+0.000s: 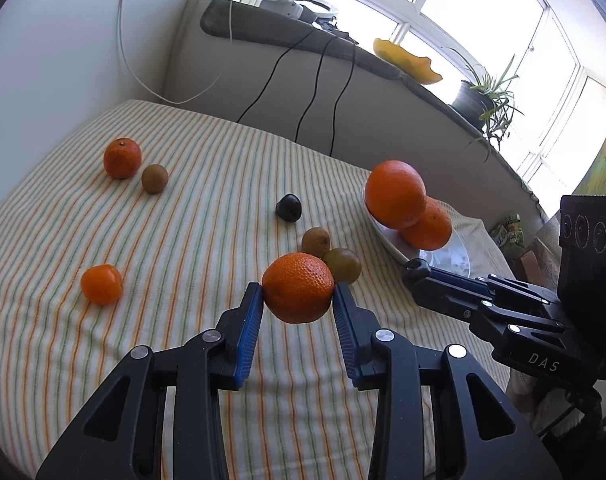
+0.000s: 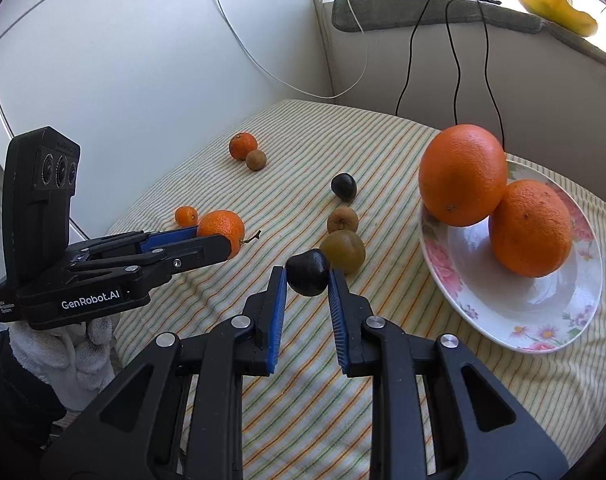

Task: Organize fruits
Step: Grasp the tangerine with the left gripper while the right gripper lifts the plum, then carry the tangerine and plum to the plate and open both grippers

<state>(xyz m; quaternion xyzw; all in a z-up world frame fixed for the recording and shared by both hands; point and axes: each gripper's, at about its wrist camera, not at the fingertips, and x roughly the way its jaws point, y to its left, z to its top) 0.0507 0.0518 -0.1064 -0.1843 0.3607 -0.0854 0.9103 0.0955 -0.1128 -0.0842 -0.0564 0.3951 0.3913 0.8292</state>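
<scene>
— What is the right gripper (image 2: 307, 276) holding?

— Its blue pads are pinching a small, dark, round plum (image 2: 307, 273), up off the striped cloth (image 2: 223, 184).

— Where is it needing to go?

— I think to the white flowery plate (image 2: 515, 312). The plate is lying to the right of the plum and a bit farther away, with two big oranges (image 2: 463, 176) sitting in it. This hand is the nearer one.

— And the left gripper (image 1: 298, 294)?

— It is squeezing a bumpy orange mandarin (image 1: 298, 287). The plate is lying to its right too, past a green-brown fruit (image 1: 343, 265).

— How are the hands pointing?

— Both are tilting down toward the cloth.
</scene>
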